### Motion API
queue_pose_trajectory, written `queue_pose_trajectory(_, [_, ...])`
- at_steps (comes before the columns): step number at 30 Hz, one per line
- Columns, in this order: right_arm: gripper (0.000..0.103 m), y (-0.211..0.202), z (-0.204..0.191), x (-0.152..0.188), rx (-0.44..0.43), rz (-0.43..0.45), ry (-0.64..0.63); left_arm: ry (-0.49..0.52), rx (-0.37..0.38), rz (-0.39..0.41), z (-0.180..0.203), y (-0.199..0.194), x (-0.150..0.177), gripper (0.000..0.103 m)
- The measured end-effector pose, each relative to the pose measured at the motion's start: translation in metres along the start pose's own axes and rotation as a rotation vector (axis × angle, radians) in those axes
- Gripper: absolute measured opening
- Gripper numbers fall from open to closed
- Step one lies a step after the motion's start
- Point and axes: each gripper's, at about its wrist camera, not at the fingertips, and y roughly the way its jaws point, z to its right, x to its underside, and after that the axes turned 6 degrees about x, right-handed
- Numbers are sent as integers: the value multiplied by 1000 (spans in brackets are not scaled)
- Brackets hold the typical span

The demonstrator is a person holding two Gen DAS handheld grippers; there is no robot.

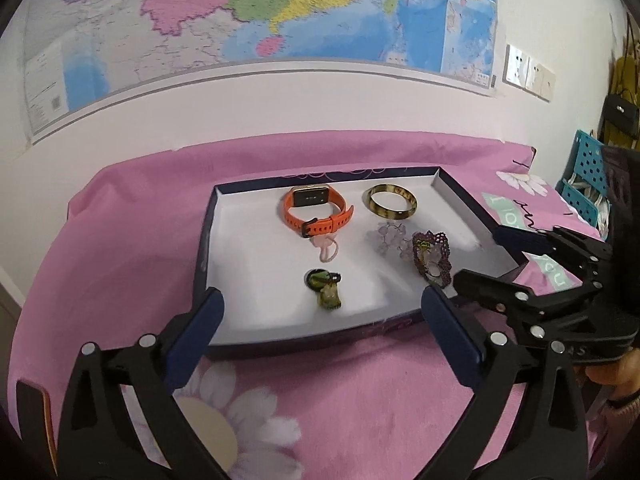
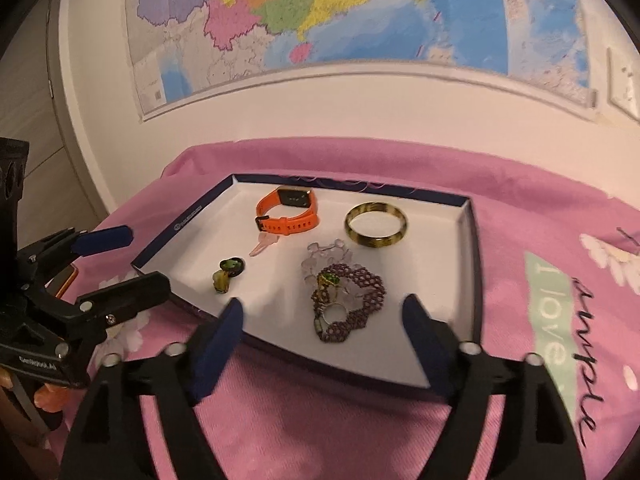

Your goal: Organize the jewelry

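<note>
- A shallow box lid point(image 1: 460, 196) with dark blue walls and a white floor is seen lying on a pink floral cloth point(image 1: 132, 240), and all the jewelry is laid out inside it.
- An orange watch point(image 1: 314, 210) is placed toward the far wall of the lid, with a mottled amber bangle point(image 1: 392, 199) beside it on the right.
- A pale pink trinket point(image 1: 326, 248) is found just in front of the watch strap.
- A clear bead bracelet point(image 1: 390, 238) is set in front of the bangle, and a purple beaded bracelet point(image 1: 434, 256) with a green and gold piece on it lies against it, nearer the front edge.
- A green and yellow ornament point(image 1: 326, 290) is positioned alone near the front middle of the lid.
- The left gripper point(image 1: 324, 320) is held above the lid's near edge with its blue-padded fingers spread wide; nothing is held between them.
- The right gripper point(image 2: 322, 320) is likewise held wide apart and empty, with the purple bracelet seen between and beyond its fingers, untouched.
- A coloured map point(image 1: 260, 12) is hung on the wall behind.
</note>
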Motion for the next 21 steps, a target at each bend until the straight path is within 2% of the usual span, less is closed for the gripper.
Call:
queue_pose_trajectory(2, [92, -7, -3, 4, 14, 17, -2, -11, -14, 12, 0, -6, 5, 97])
queue_pose_trajectory(5, [96, -19, -5, 9, 19, 49, 21, -25, -27, 20, 1, -14, 12, 97])
queue_pose_trajectory(14, [96, -50, -18, 28, 40, 76, 36, -76, -58, 57, -1, -41, 28, 97])
queue_pose_trajectory(21, [96, -69, -25, 41, 70, 93, 38, -77, -94, 71, 1, -59, 39, 97])
